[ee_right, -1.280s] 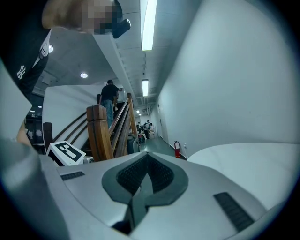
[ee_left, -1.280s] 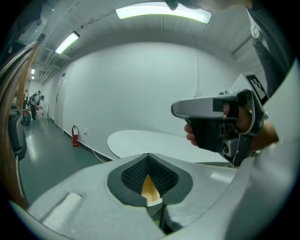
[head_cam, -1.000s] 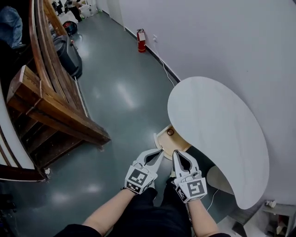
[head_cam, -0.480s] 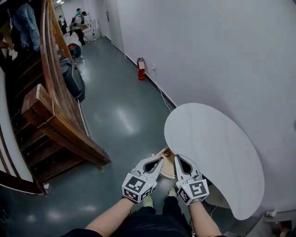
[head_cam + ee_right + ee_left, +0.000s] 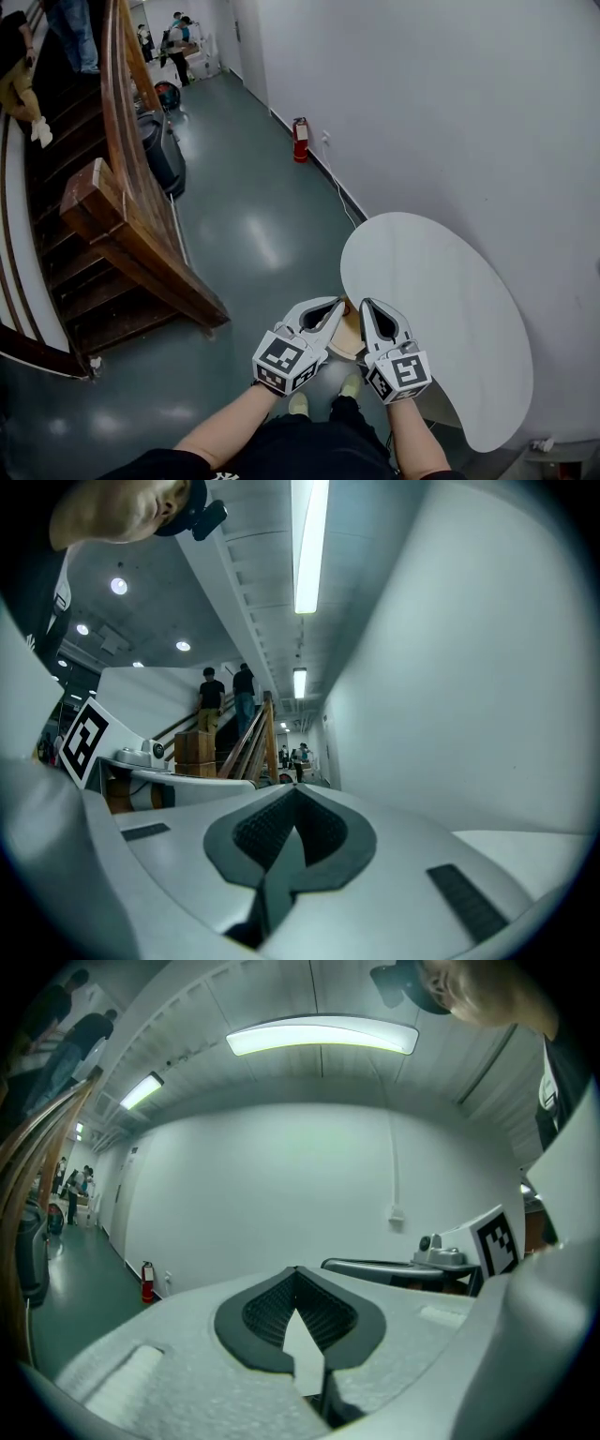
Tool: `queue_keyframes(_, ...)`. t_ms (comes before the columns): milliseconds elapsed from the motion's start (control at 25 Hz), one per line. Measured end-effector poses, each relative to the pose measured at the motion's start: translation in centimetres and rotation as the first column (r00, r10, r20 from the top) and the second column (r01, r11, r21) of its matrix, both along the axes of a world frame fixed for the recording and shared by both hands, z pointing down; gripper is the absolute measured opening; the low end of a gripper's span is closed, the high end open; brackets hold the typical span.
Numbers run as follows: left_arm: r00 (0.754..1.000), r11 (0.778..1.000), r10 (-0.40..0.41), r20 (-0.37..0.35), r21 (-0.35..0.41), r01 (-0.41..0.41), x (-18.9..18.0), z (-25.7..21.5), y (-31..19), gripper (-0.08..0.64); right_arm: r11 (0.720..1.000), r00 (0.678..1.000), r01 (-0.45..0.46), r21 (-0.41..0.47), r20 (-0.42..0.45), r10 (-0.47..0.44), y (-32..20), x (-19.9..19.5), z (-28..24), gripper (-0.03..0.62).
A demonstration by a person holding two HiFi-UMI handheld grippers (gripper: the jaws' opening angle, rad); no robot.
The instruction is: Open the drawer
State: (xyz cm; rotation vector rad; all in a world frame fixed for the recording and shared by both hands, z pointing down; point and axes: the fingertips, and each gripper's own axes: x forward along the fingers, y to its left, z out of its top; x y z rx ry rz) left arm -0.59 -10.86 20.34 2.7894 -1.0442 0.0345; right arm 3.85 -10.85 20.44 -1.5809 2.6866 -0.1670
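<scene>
grey floor (image 5: 253, 234), pale wood drawer (image 5: 345, 336) open (left gripper (image 5: 332, 311), right gripper (image 5: 367, 310) jaws together)

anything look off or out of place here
Nothing looks spilled or damaged. The one thing that stands out is the wooden drawer, which is pulled out from under the white table and juts past its edge. The left tool and right tool are both shut and empty.
</scene>
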Motion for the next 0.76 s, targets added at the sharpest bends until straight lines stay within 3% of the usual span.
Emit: queue_keyframes(760, 0.999, 0.999, -0.039, -0.016, -0.006, 0.038, 1.1, -0.3, -1.6, 0.009, 0.999, 0.999, 0.033, -0.006, -0.013, -0.033, -1.4, 0.8, -0.1, 0.014)
